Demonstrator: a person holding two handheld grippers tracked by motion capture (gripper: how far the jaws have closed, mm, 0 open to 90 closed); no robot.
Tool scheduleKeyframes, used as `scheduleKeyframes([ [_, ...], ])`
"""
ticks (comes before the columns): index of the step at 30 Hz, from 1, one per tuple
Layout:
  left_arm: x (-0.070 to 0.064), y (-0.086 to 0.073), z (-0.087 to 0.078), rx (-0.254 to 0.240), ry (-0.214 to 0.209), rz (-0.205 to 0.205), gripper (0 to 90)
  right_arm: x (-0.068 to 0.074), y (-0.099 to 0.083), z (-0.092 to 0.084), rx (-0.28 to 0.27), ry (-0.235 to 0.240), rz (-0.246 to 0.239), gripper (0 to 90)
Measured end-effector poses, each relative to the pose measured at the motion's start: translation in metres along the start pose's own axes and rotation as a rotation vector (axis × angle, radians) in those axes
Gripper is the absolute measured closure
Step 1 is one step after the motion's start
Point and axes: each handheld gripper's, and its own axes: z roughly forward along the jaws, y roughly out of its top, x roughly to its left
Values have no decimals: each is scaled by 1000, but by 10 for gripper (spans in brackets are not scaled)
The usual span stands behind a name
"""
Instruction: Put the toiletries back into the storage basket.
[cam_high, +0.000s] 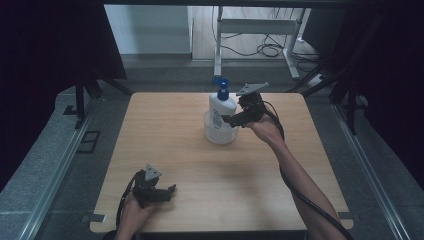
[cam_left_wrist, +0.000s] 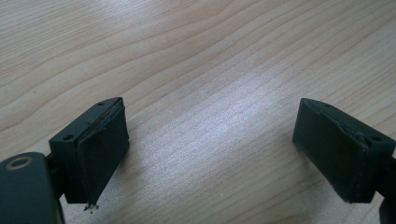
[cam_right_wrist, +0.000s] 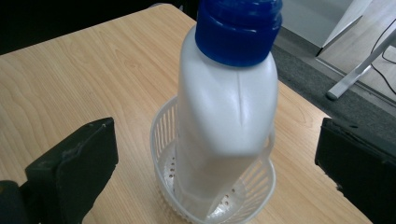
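Observation:
A white pump bottle (cam_high: 221, 105) with a blue top stands in a small white slotted basket (cam_high: 220, 135) at the back middle of the wooden table (cam_high: 170, 145). My right gripper (cam_high: 234, 114) sits just right of the bottle, open. In the right gripper view the bottle (cam_right_wrist: 224, 107) and basket (cam_right_wrist: 161, 135) lie ahead between the spread jaws of the right gripper (cam_right_wrist: 215, 142), and neither pad touches them. Near the front left edge, my left gripper (cam_high: 166, 194) rests low over the wood. It is open, and the left gripper (cam_left_wrist: 212, 135) has only bare tabletop between its jaws.
Grey floor and metal rails (cam_high: 60, 165) flank the table on both sides. Behind it stand a white frame (cam_high: 260, 30) and loose cables (cam_high: 270, 49). Dark curtains (cam_high: 45, 45) hang at left and right.

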Motion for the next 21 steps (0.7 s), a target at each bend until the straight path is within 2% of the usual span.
scheduleKeyframes([
  [21, 0, 0, 0, -2, 0, -2, 102, -1, -13, -18, 4, -16, 11, 0],
])
